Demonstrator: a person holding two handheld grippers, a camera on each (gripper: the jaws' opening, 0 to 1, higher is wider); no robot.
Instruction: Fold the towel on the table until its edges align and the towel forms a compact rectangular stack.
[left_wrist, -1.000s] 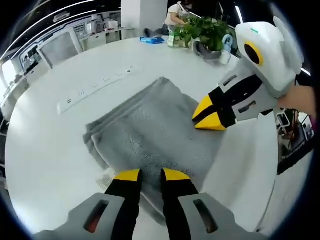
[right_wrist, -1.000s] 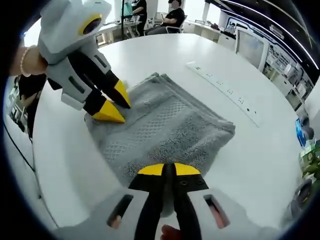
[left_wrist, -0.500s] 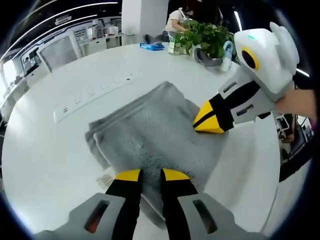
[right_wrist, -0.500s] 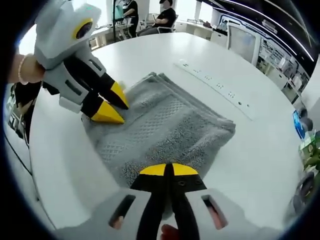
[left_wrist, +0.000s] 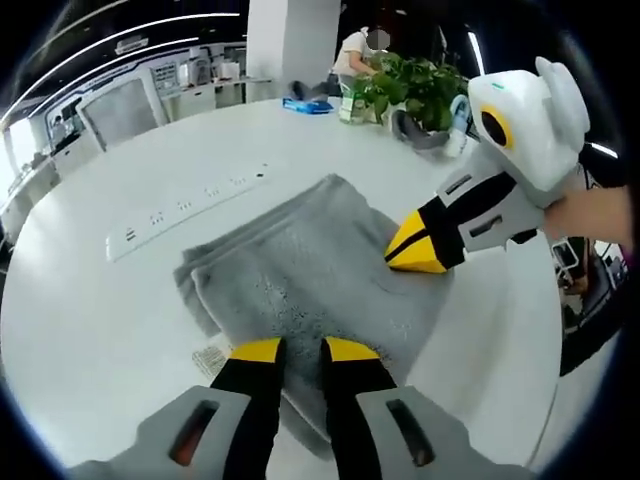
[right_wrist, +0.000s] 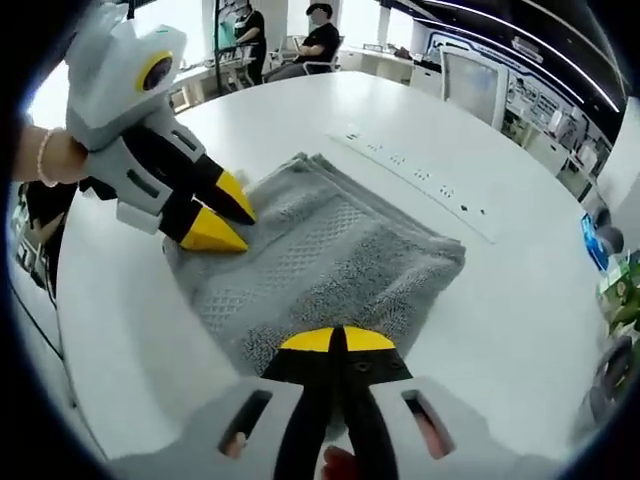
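Towel (left_wrist: 300, 270), grey terry, lies folded in a thick rectangular stack on the white table (left_wrist: 90, 330); it looks soft, light and floppy, best pinched at a corner or edge through all layers. Left gripper (left_wrist: 298, 350) hovers over its near edge, jaws apart. Right gripper (right_wrist: 336, 341), tips together, sits at the opposite edge; whether cloth is pinched I cannot tell.

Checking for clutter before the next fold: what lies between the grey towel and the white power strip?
Nothing: in the left gripper view, bare white table separates the grey towel from the white power strip.
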